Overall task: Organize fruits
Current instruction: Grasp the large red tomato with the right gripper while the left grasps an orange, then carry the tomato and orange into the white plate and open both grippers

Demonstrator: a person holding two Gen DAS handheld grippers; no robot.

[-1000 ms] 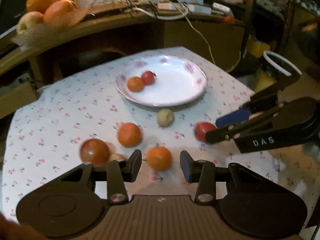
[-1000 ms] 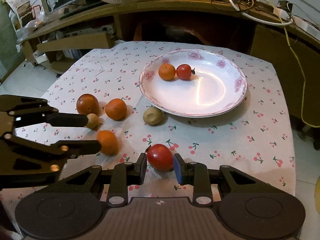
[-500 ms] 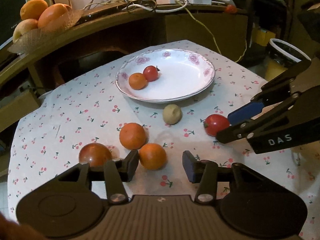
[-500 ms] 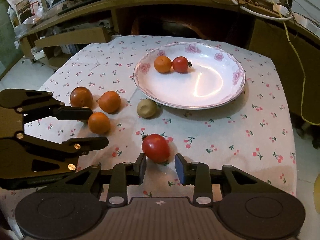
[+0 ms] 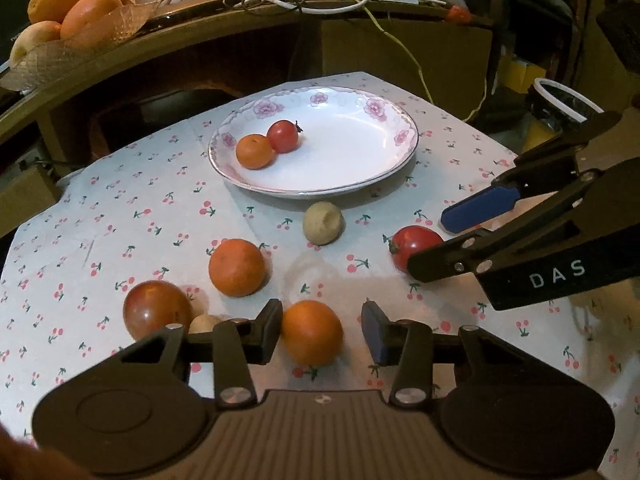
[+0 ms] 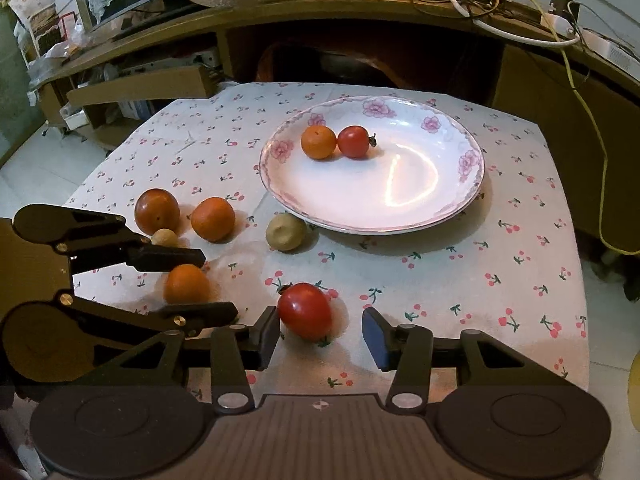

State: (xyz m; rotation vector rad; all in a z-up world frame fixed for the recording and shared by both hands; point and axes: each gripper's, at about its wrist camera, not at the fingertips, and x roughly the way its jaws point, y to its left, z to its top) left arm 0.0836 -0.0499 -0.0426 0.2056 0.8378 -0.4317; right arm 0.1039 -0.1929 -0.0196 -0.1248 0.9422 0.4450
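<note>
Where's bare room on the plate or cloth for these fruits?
The white floral plate is bare across its right half, beside the small orange and small red tomato. The cherry-print tablecloth is bare right of it. The left side is crowded with loose fruit.

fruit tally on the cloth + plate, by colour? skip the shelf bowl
Orange: 3 — plate, cloth, between left tongs
Bright red: 2 — plate, between right tongs
Dark red-brown: 1
Beige: 2 — larger, small
Total: 8
</note>
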